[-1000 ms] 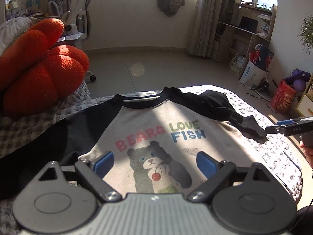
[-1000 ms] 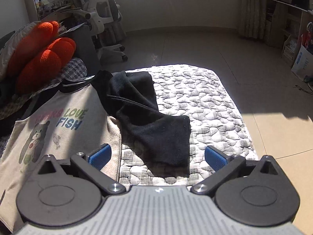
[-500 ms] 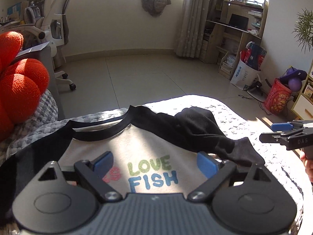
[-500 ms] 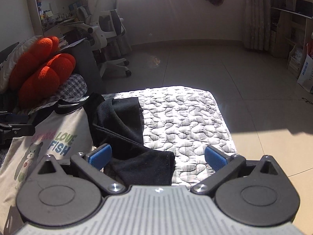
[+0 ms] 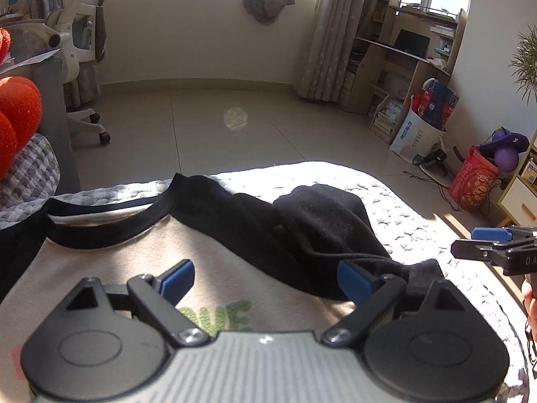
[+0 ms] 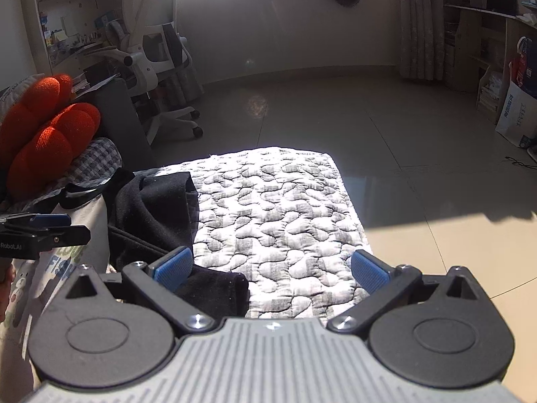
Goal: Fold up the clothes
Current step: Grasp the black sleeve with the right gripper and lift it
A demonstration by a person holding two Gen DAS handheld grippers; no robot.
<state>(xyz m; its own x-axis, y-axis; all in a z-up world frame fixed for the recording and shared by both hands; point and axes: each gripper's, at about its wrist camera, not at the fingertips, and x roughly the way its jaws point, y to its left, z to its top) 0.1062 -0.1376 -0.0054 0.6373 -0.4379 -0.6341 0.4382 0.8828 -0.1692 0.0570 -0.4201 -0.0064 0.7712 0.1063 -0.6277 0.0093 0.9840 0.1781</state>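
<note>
A cream shirt (image 5: pixel 214 268) with black collar and black sleeves lies flat on a grey-and-white quilted bed cover (image 6: pixel 278 215), print side up; green letters of the print show just ahead of the left gripper's body. Its black sleeve (image 5: pixel 322 221) on the right side lies bunched and folded over itself, running from the shoulder toward the near edge of the bed, its cuff end (image 6: pixel 218 288) resting on the quilt.

The left gripper (image 5: pixel 265 277) hovers over the chest of the shirt, its blue-padded fingers (image 5: pixel 176 277) spread wide with nothing between them; the right-hand pad sits right at the sleeve's lower part, though contact cannot be told. The right gripper (image 6: pixel 272 268) is over the near right part of the bed, fingers (image 6: pixel 173 267) likewise spread and empty, the left pad above the sleeve's cuff end, the other over bare quilt. Each gripper shows at the edge of the other's view.

An orange cushion (image 6: pixel 47 127) rests at the far left corner of the bed. Beyond it a white office chair (image 6: pixel 154 47) stands on the tiled floor (image 6: pixel 335 107).
</note>
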